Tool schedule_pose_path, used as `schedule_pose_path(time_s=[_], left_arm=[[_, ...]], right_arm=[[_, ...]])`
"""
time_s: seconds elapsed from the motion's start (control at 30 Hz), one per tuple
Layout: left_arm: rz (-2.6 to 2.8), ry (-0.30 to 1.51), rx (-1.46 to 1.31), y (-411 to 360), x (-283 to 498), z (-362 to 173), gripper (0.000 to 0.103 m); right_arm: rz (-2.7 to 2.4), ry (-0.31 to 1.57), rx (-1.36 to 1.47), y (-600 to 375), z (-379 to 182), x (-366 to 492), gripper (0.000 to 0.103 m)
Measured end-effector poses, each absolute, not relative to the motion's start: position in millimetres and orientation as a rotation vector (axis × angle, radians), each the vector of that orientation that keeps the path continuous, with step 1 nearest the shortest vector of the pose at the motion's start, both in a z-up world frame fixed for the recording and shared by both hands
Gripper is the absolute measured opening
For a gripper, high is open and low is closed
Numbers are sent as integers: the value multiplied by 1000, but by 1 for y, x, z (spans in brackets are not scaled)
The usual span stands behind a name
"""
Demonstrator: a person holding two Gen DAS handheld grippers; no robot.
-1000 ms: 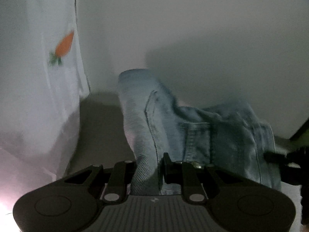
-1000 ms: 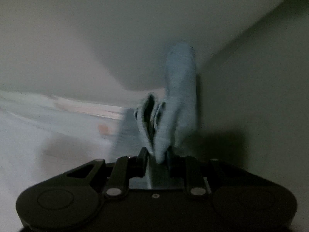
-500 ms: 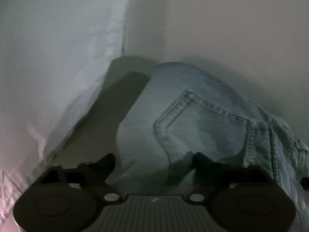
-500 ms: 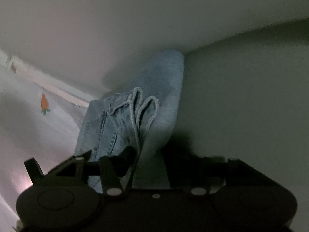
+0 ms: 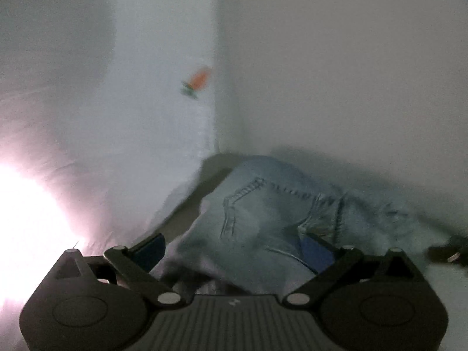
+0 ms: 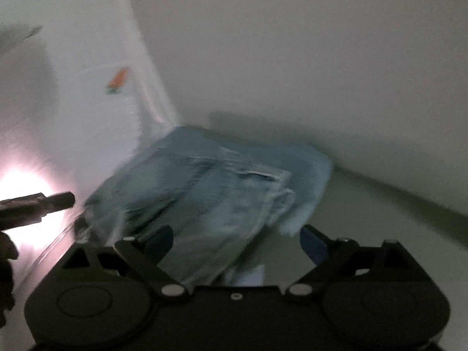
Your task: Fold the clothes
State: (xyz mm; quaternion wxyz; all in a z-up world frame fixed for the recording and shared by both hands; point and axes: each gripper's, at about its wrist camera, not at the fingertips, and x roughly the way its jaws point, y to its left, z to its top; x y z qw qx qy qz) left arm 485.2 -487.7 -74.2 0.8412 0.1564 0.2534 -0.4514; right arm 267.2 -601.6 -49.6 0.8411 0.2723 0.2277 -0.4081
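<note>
Folded light-blue jeans (image 5: pixel 263 213) lie on a grey surface in a corner beside a white wall. They also show in the right wrist view (image 6: pixel 210 187), blurred. My left gripper (image 5: pixel 234 248) is open, its fingers spread on either side of the near edge of the jeans. My right gripper (image 6: pixel 237 241) is open as well, with the jeans lying between and beyond its fingers. Neither gripper holds the cloth.
A white cloth (image 5: pixel 146 117) with a small carrot print (image 5: pixel 197 82) hangs or stands at the left; it shows in the right wrist view too (image 6: pixel 87 102). A white wall (image 5: pixel 351 73) backs the jeans. The left gripper's finger (image 6: pixel 38 204) shows at the left edge.
Both grippers were shut on the jeans a second ago and have opened. The jeans have dropped flat onto the surface, and both grippers have drawn back a little.
</note>
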Motion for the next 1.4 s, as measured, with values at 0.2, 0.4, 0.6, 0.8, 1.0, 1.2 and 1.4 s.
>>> schedule_pose_path(time_s=[0.2,0.4,0.6,0.8,1.0,1.2,1.4], left_arm=[[-768,506,156,-381,399,-32,100],[-534,436,0,-254,304,11,103],[-285,372,-72,-151,199,26,103],[-149,378,-34,-81,110,22,103],[-117,458,-60,-30,43,24,103],[-96,482,-42,3,-2,23,103],[-74,501,-25,26,-45,21,103]], right_arm=[[-632,484,437,-529,-14,279,101],[-422,469,325,-436,17,286,102],[-275,440,287,-337,44,257,102],[-183,464,252,-244,59,210,102],[-144,529,208,-170,58,161,102],[-129,577,185,-117,53,117,102],[-127,617,180,-90,51,89,102]])
